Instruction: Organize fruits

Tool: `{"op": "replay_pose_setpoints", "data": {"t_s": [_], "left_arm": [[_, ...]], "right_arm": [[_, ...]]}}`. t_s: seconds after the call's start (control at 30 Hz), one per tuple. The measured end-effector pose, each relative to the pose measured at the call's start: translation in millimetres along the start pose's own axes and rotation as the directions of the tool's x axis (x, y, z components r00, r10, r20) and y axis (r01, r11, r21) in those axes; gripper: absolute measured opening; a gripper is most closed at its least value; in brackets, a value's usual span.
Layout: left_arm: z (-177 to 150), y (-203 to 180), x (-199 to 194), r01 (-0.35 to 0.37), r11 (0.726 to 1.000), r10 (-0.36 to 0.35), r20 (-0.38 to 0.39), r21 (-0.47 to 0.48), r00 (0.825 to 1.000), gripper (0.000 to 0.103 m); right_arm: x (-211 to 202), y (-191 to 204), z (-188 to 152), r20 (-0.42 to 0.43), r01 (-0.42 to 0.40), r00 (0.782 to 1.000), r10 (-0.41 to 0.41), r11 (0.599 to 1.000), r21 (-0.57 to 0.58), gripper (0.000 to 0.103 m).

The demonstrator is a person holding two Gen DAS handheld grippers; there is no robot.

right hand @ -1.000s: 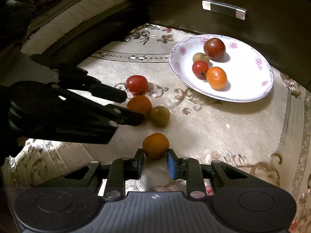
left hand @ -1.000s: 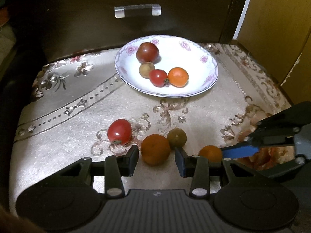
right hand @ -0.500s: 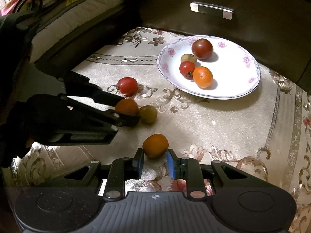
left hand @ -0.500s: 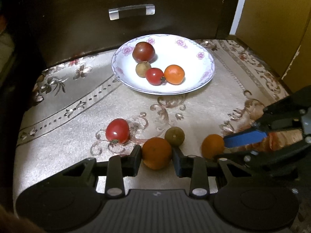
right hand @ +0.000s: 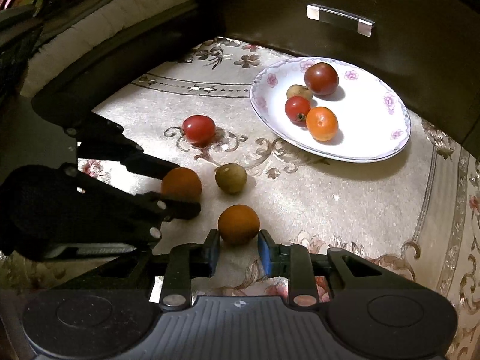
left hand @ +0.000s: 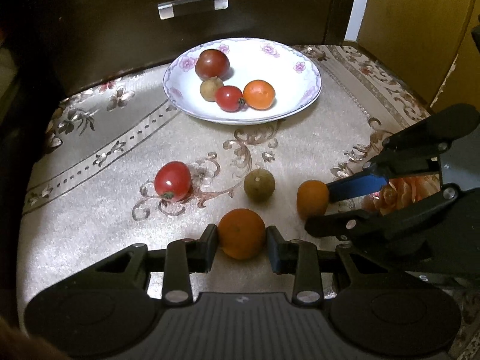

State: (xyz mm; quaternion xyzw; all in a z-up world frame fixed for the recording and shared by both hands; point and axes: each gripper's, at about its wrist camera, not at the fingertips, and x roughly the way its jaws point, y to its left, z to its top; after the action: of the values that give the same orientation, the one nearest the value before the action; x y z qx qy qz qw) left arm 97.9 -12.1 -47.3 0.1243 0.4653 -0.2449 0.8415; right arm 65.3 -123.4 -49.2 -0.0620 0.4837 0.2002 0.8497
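Note:
My left gripper (left hand: 241, 247) is shut on a large orange (left hand: 241, 234) low over the patterned cloth. The right wrist view shows this gripper (right hand: 184, 190) gripping the same orange (right hand: 181, 184). My right gripper (right hand: 238, 244) is shut on a small orange (right hand: 238, 225), seen too in the left wrist view (left hand: 312, 199), where that gripper (left hand: 318, 207) reaches in from the right. A red tomato (left hand: 172, 181) and a green-brown fruit (left hand: 259, 185) lie loose on the cloth. Behind them a floral white plate (left hand: 270, 66) holds several fruits.
A dark drawer front with a clear handle (left hand: 192, 6) rises right behind the plate. A yellow wooden panel (left hand: 420, 30) stands at the right. Bedding (right hand: 90, 15) lies beyond the cloth's left edge. The cloth (left hand: 90, 210) shows bare stretches left of the tomato.
The left jaws have come together onto the large orange, which sat loose between them a second ago. The right gripper keeps its hold on the small orange.

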Motion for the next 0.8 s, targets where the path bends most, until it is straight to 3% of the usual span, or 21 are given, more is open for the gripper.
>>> {"op": "replay_pose_setpoints", "data": {"t_s": [0.5,0.8], "left_arm": [[-0.4,2.4,0.5,0.003,1.000,-0.003,0.006,-0.013,1.000,0.040],[0.0,2.9,0.3,-0.011,1.000,0.011,0.005,-0.025,1.000,0.040]], "right_arm": [[-0.2,-2.6,-0.4,0.003,-0.004,1.000,0.004,1.000,0.015,0.023],[2.7,-1.0,0.8,0.012,0.023,1.000,-0.023,1.000,0.012,0.031]]}}
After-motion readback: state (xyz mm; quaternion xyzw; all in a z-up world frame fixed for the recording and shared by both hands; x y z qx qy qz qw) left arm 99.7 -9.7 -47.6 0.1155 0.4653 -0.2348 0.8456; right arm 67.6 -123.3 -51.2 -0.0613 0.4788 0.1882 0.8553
